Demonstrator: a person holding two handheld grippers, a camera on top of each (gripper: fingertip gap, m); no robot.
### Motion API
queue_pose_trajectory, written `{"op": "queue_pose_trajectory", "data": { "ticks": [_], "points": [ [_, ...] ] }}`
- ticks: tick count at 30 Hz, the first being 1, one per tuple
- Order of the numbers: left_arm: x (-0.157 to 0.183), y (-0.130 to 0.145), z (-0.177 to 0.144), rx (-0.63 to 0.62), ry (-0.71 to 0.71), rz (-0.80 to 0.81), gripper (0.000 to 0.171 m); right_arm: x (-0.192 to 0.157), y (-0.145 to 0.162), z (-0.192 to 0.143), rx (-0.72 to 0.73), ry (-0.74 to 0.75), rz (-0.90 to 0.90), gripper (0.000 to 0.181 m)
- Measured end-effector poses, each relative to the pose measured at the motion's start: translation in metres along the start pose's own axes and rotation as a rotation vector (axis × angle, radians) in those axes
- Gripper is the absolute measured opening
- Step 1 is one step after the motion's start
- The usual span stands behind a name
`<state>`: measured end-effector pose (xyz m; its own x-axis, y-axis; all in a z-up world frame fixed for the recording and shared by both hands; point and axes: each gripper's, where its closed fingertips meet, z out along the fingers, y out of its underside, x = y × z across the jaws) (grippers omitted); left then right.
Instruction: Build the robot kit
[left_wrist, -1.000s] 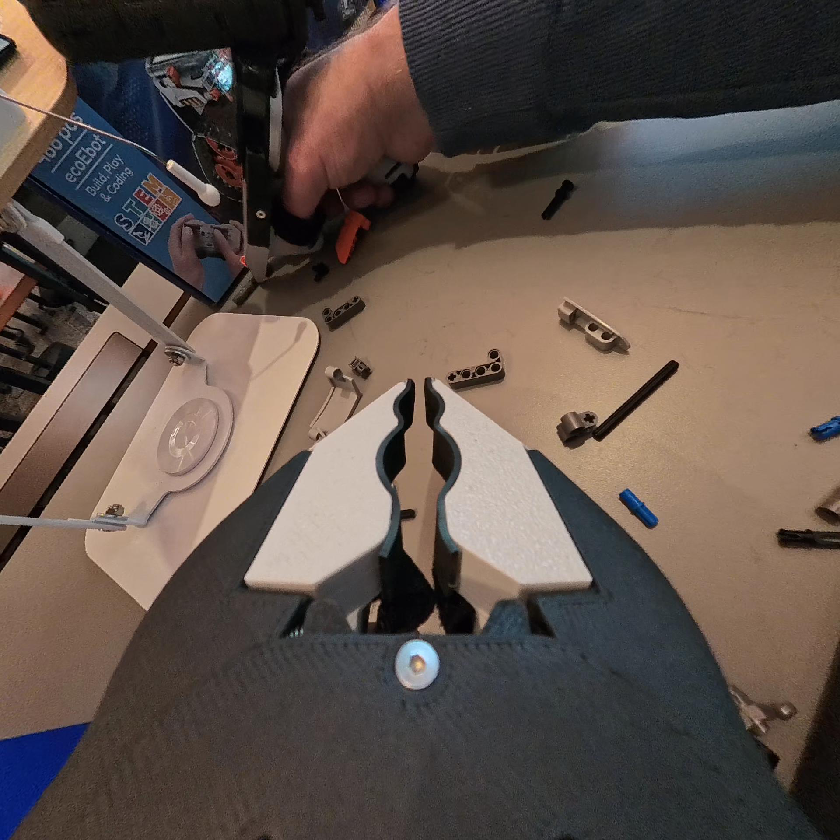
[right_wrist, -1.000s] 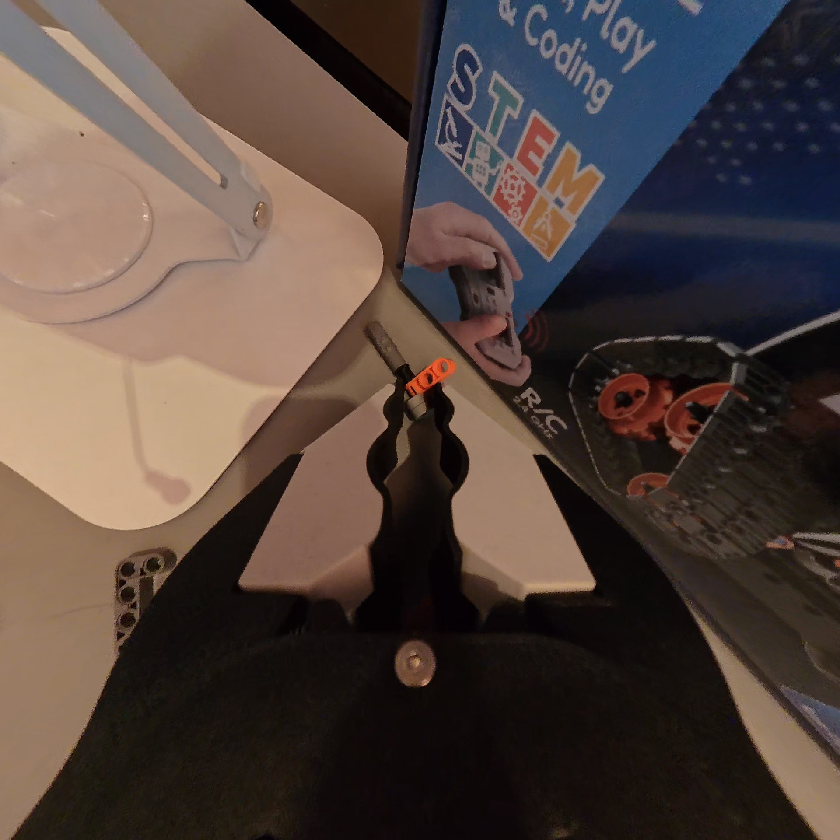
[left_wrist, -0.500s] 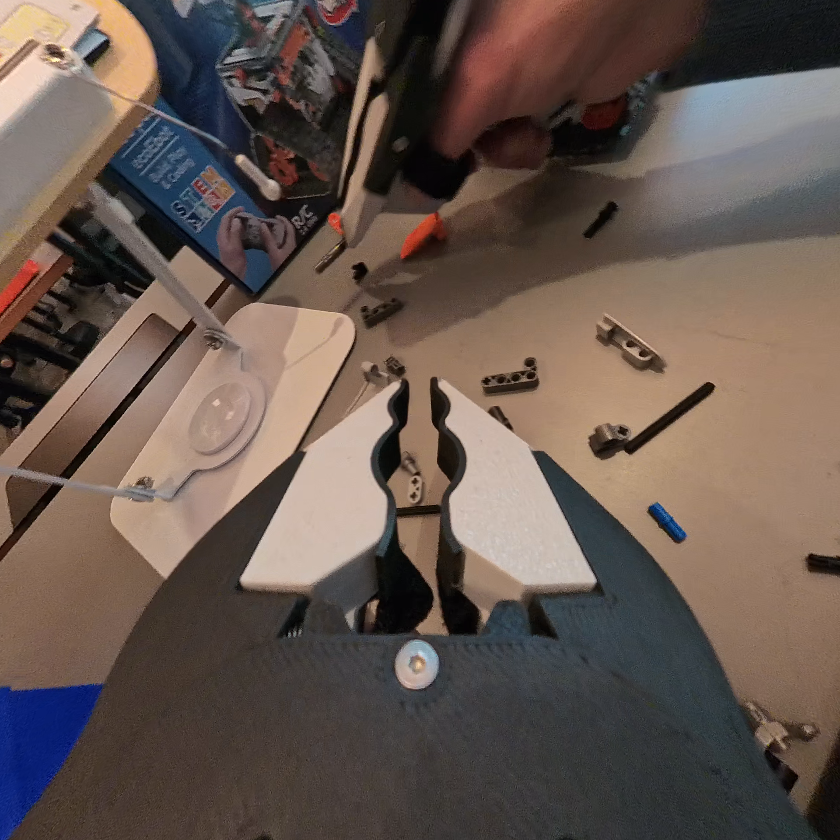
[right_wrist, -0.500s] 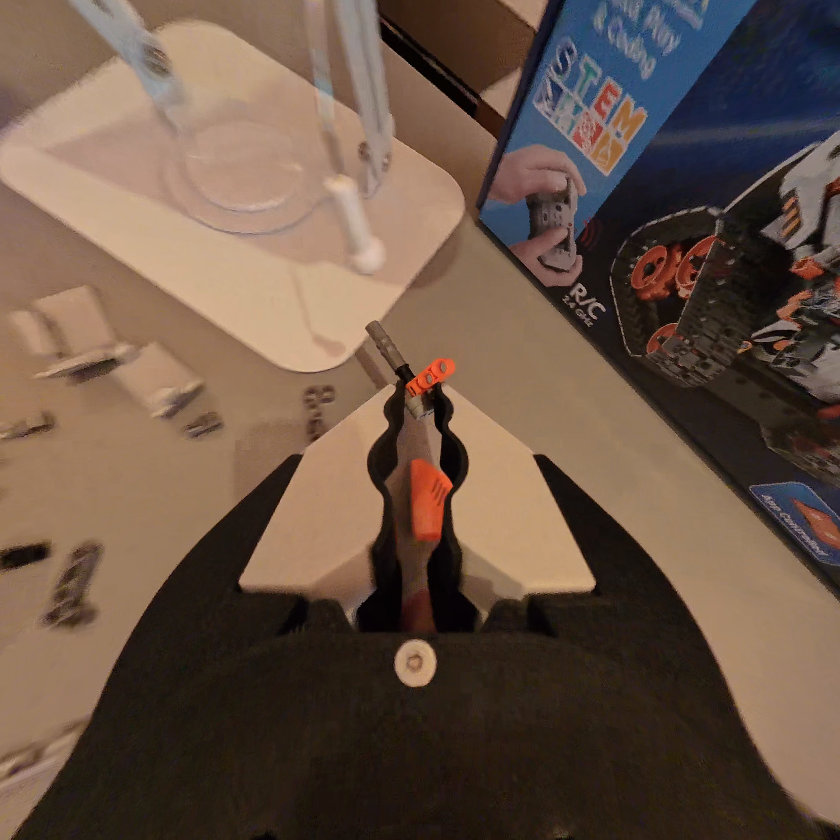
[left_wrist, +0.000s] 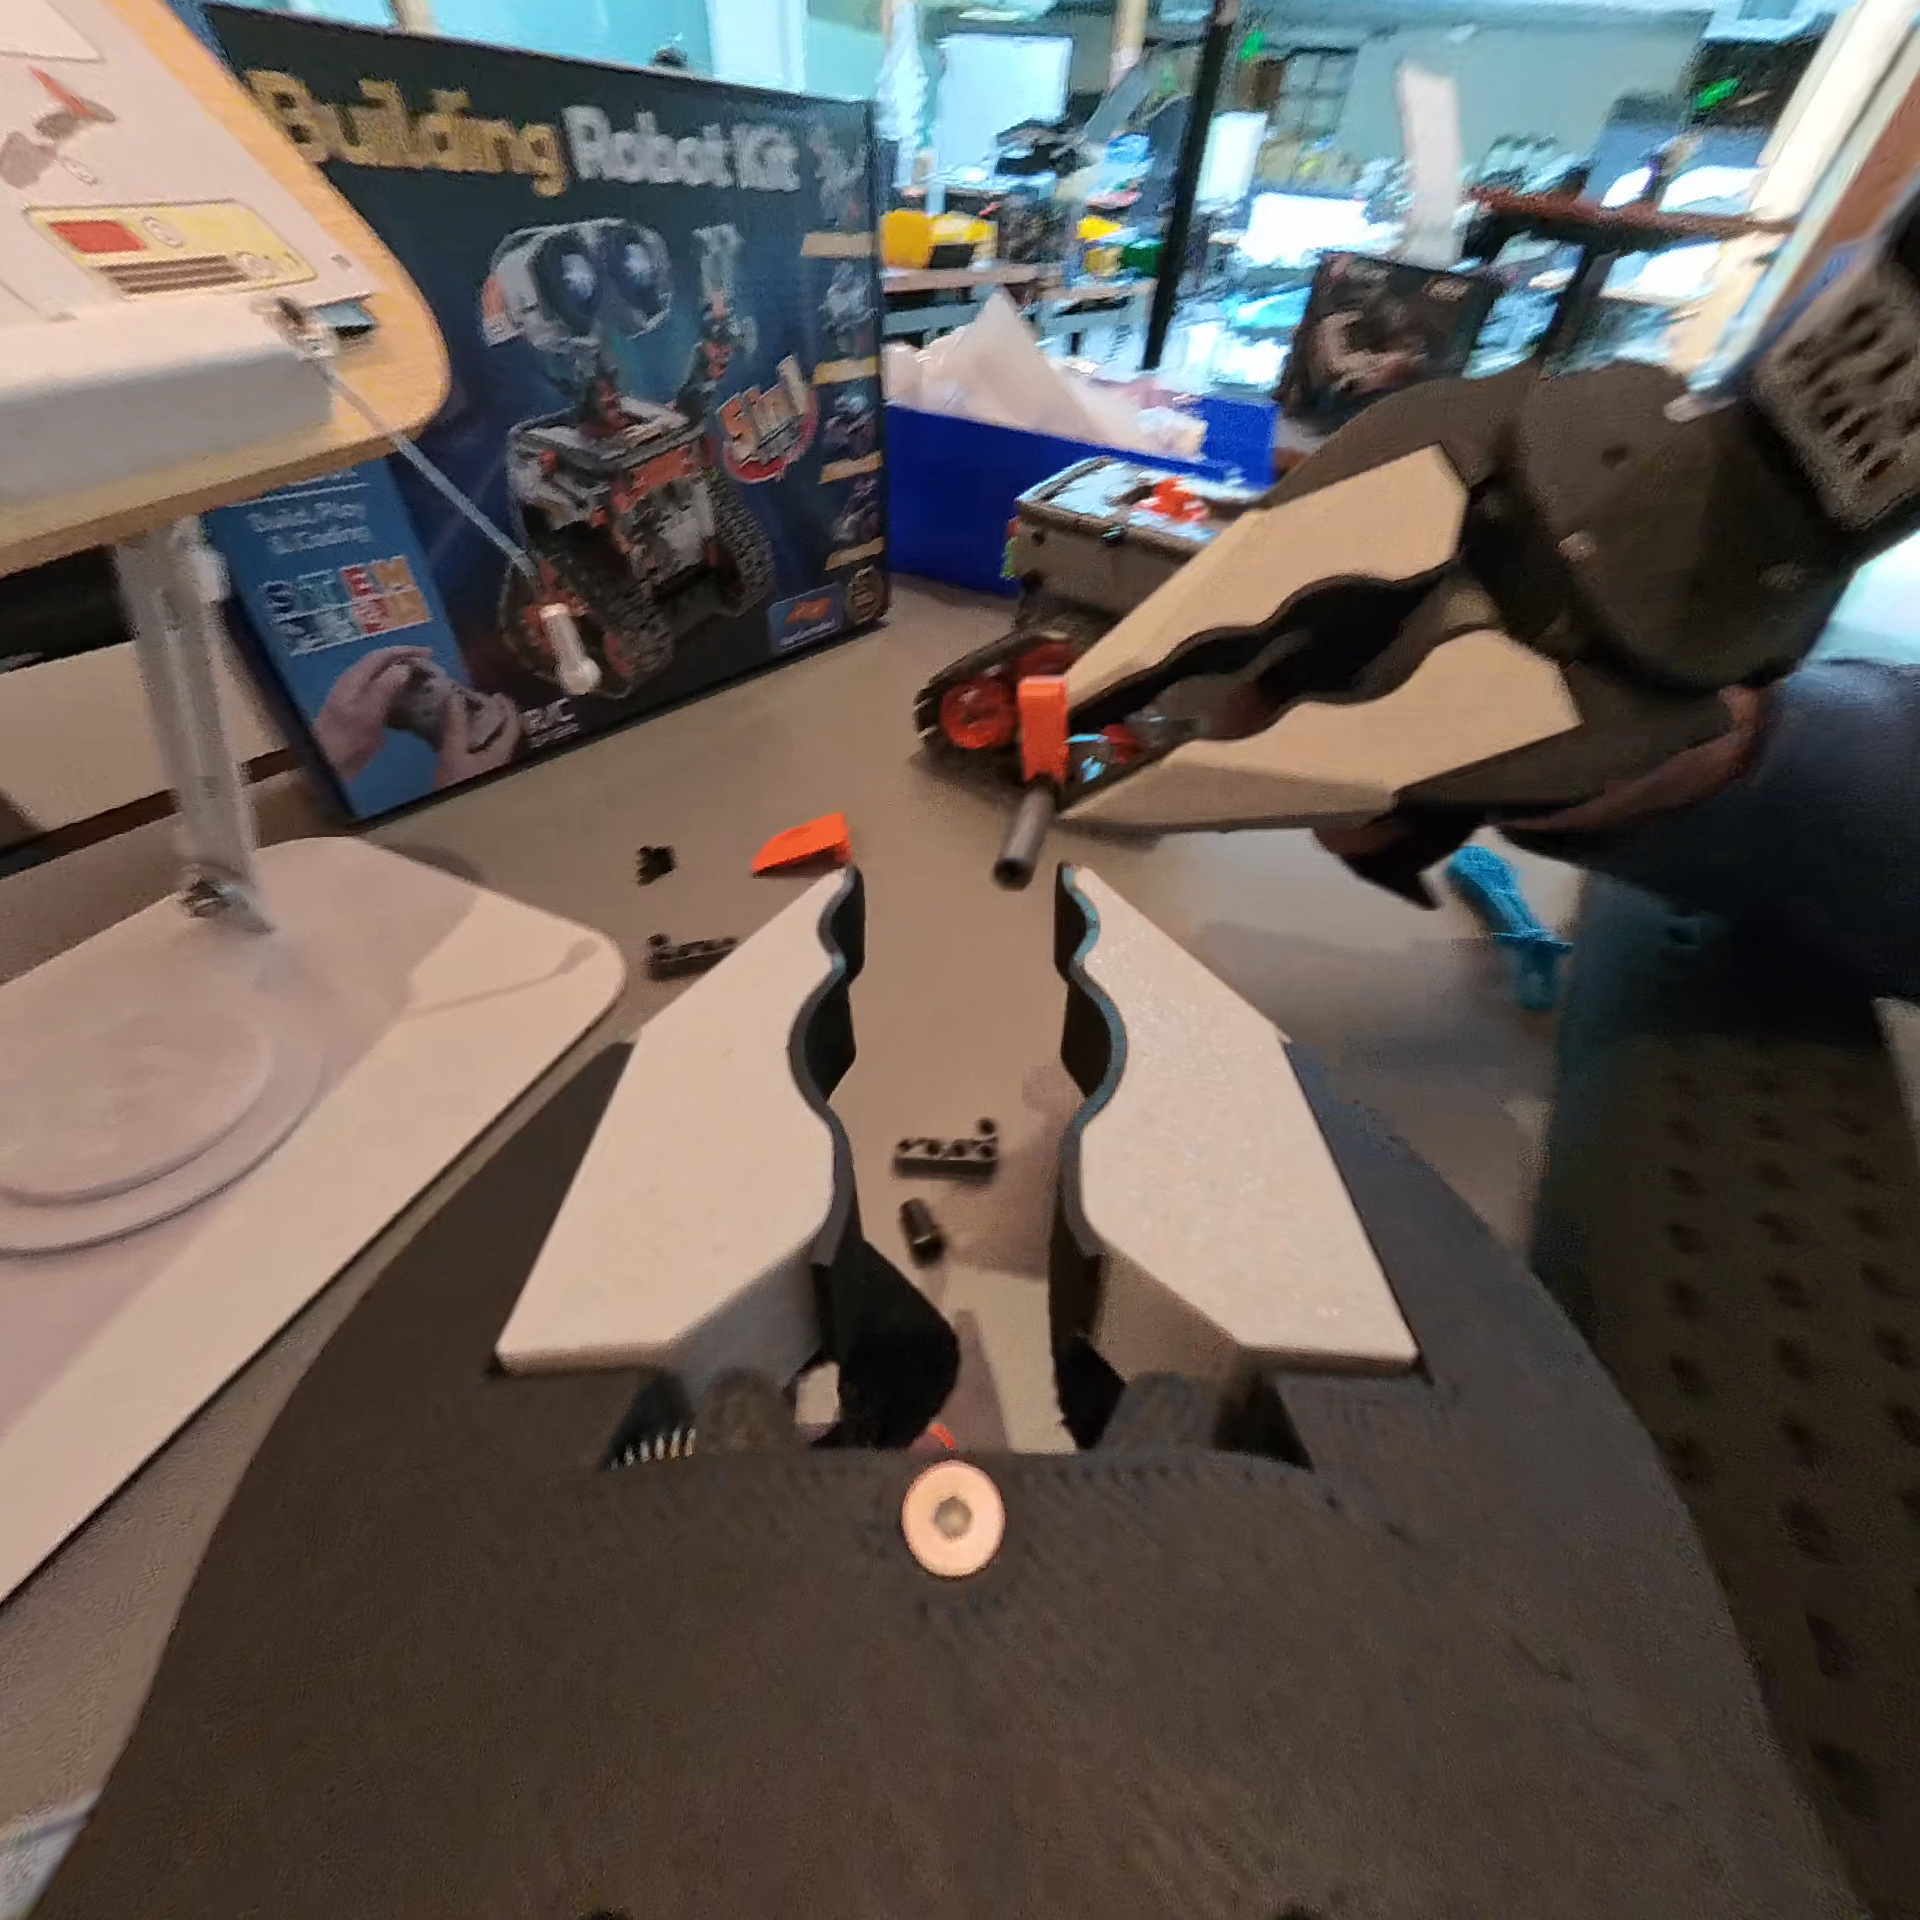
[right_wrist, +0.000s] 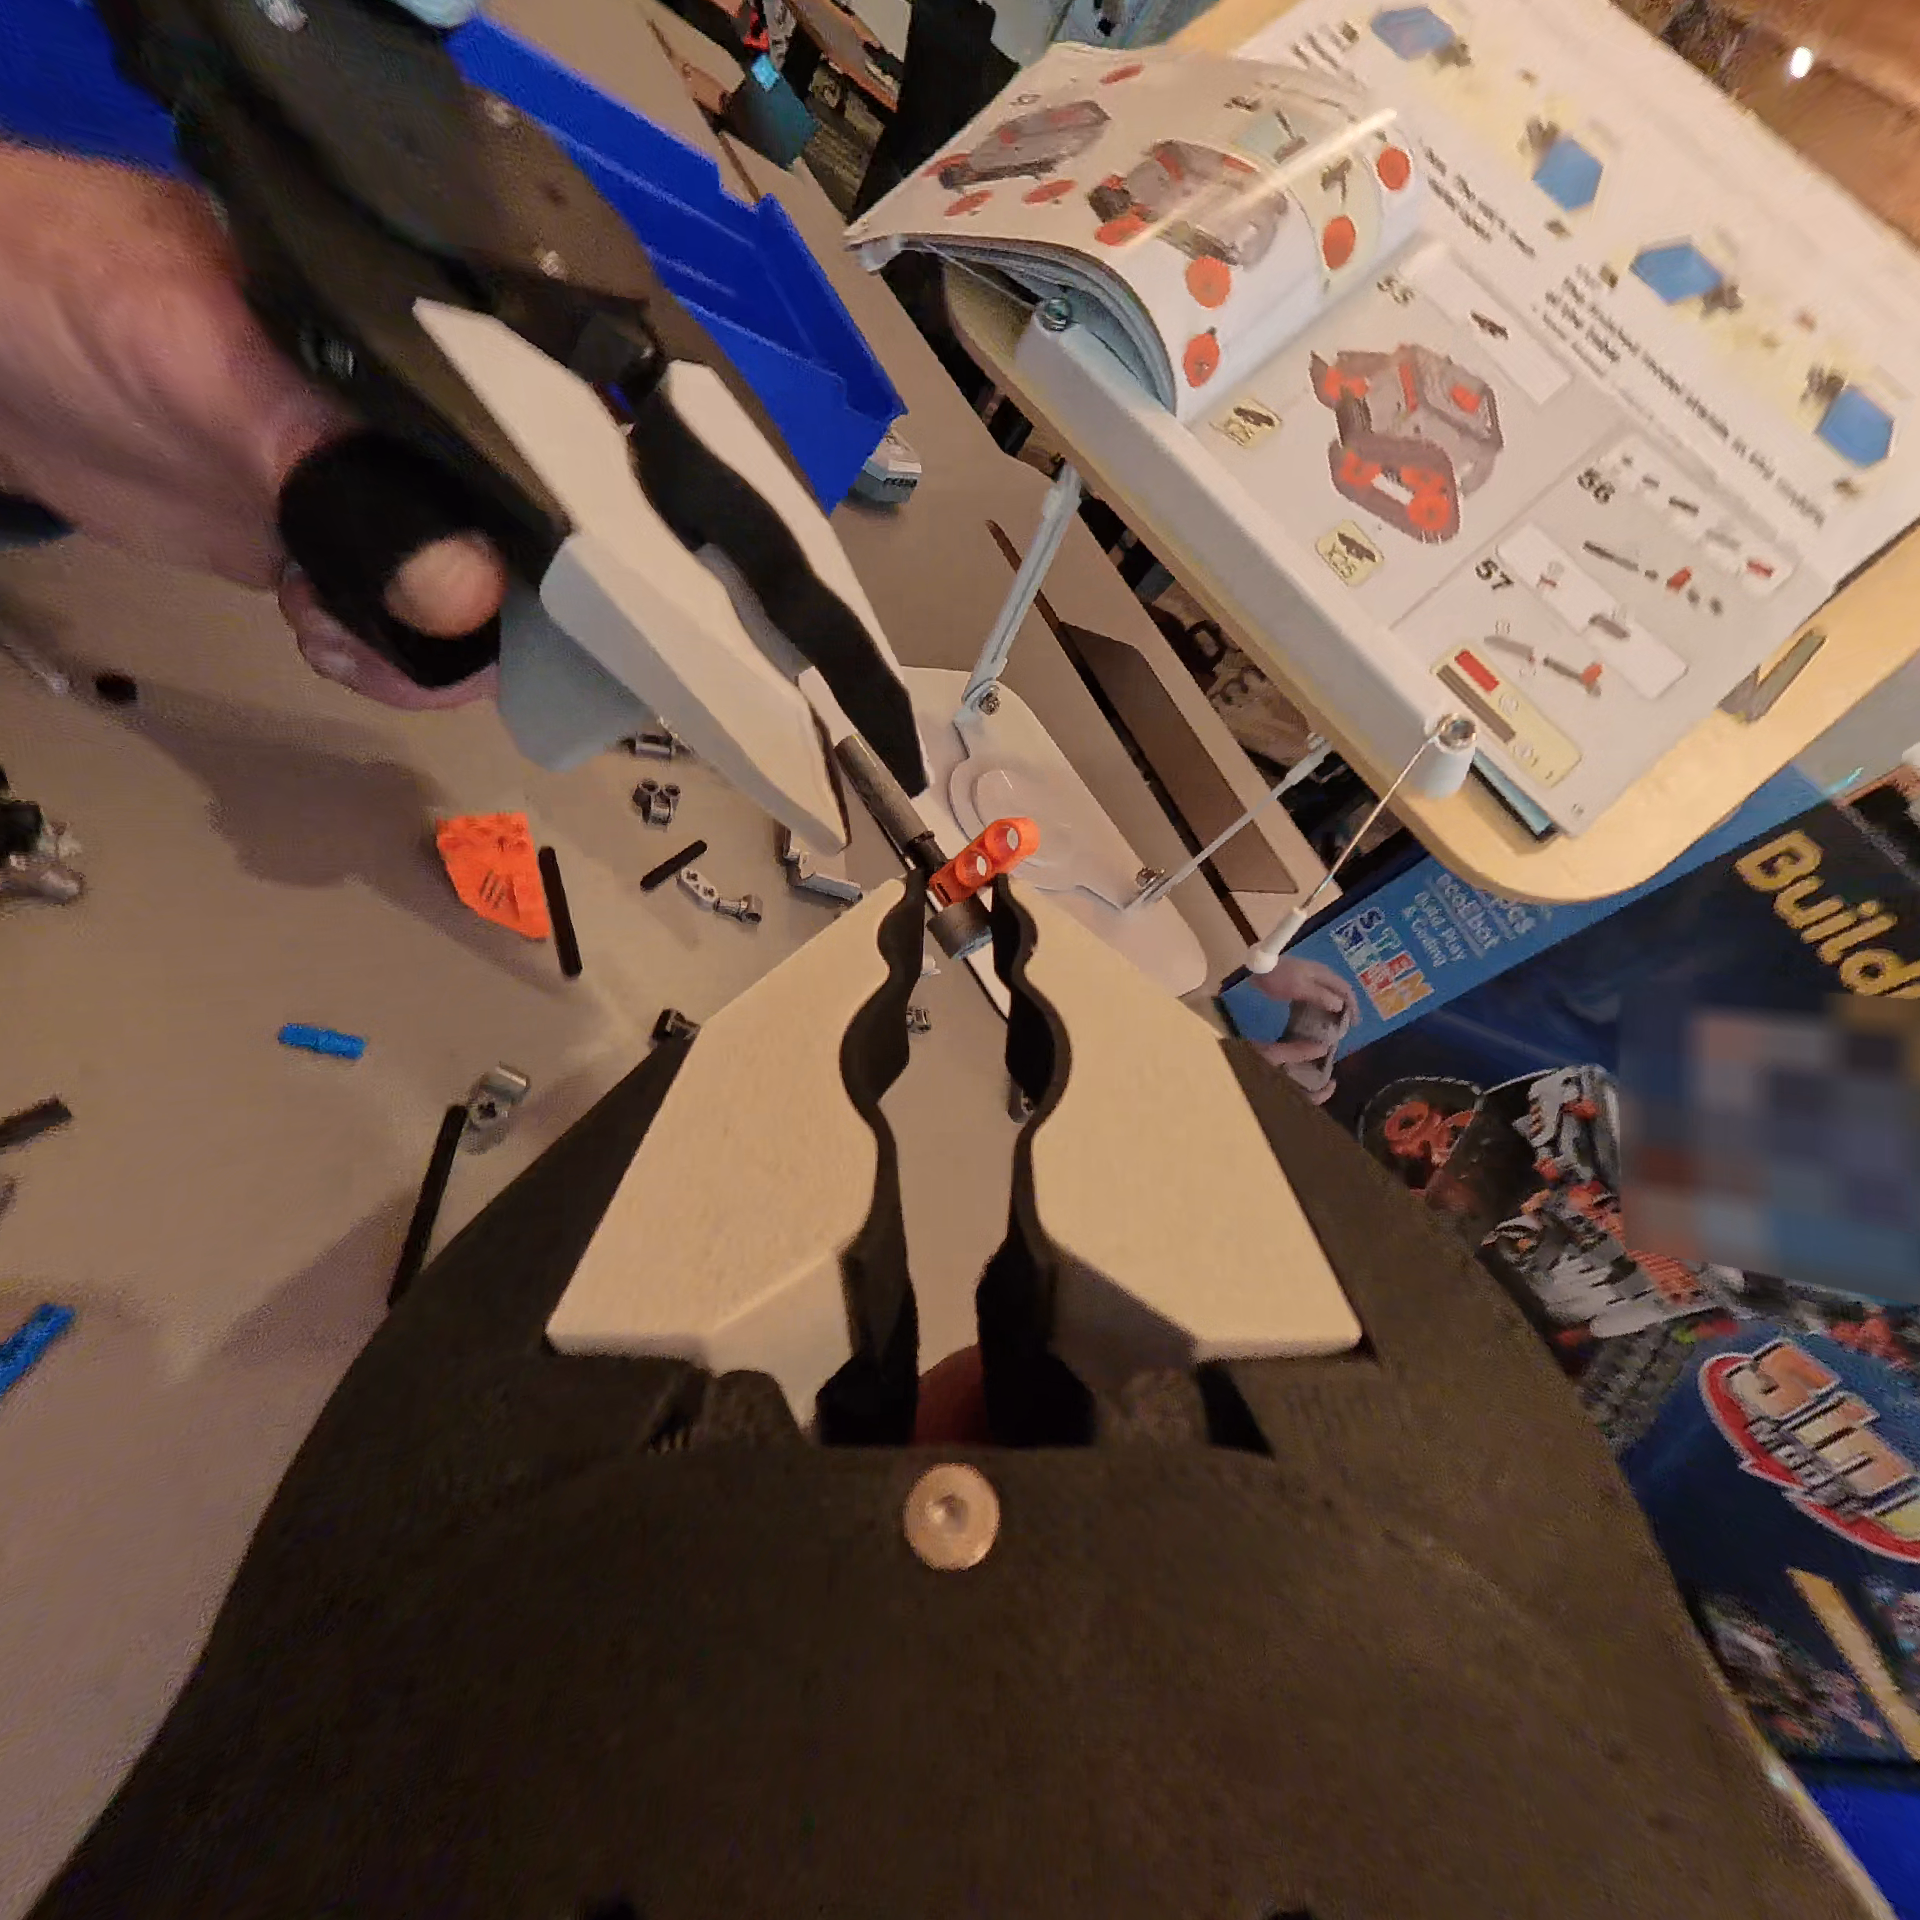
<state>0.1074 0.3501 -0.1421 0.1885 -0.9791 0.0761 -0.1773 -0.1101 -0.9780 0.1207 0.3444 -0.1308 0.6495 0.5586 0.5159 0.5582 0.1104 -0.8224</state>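
Right tool (right_wrist: 956, 914) pinching grey axle (right_wrist: 961, 920) with orange connector (right_wrist: 982, 847); left tool (left_wrist: 956, 914) spread, axle tip just ahead.

White fingers (left_wrist: 717, 1132) on a black body are shown on the left gripper (left_wrist: 958, 904). An orange connector (right_wrist: 982, 854) on a grey rod (right_wrist: 894, 800) is seen at frame centre. An orange wedge (left_wrist: 802, 842), blue pin (right_wrist: 322, 1040) and dark blue box (left_wrist: 582, 416) are seen on the grey table (left_wrist: 935, 675).
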Motion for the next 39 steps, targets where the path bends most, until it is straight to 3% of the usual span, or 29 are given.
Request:
{"op": "queue_pose_trajectory", "data": {
  "ticks": [3, 6, 10, 15, 21, 24, 30, 39],
  "points": [
    [0.01, -0.002, 0.002, 0.017, 0.06, -0.033, 0.028, -0.006, -0.003, -0.004, 0.019, 0.012, -0.091, 0.01],
    [0.021, -0.008, 0.001, 0.055, 0.118, -0.029, 0.008, -0.008, -0.006, -0.005, 0.043, 0.024, -0.134, 0.01],
    [0.024, -0.008, 0.002, 0.046, 0.089, 0.036, 0.006, -0.008, -0.005, -0.006, 0.056, 0.028, -0.135, 0.011],
    [0.016, -0.014, 0.0, 0.052, -0.093, 0.278, 0.005, -0.005, -0.007, -0.013, 0.061, 0.005, -0.077, 0.015],
    [0.011, -0.017, 0.004, -0.021, -0.354, 0.692, 0.005, 0.008, -0.014, -0.023, 0.105, -0.024, 0.119, 0.021],
    [0.015, -0.013, 0.011, -0.075, -0.413, 0.835, 0.005, 0.007, -0.01, -0.021, 0.085, -0.03, 0.138, 0.019],
    [0.016, -0.007, 0.016, -0.151, -0.491, 1.021, 0.005, 0.006, 0.0, -0.017, 0.019, -0.024, 0.171, 0.007],
    [0.02, -0.002, 0.018, -0.188, -0.51, 1.121, 0.005, 0.002, 0.007, -0.014, -0.021, -0.055, 0.216, 0.012]
  ]
}}
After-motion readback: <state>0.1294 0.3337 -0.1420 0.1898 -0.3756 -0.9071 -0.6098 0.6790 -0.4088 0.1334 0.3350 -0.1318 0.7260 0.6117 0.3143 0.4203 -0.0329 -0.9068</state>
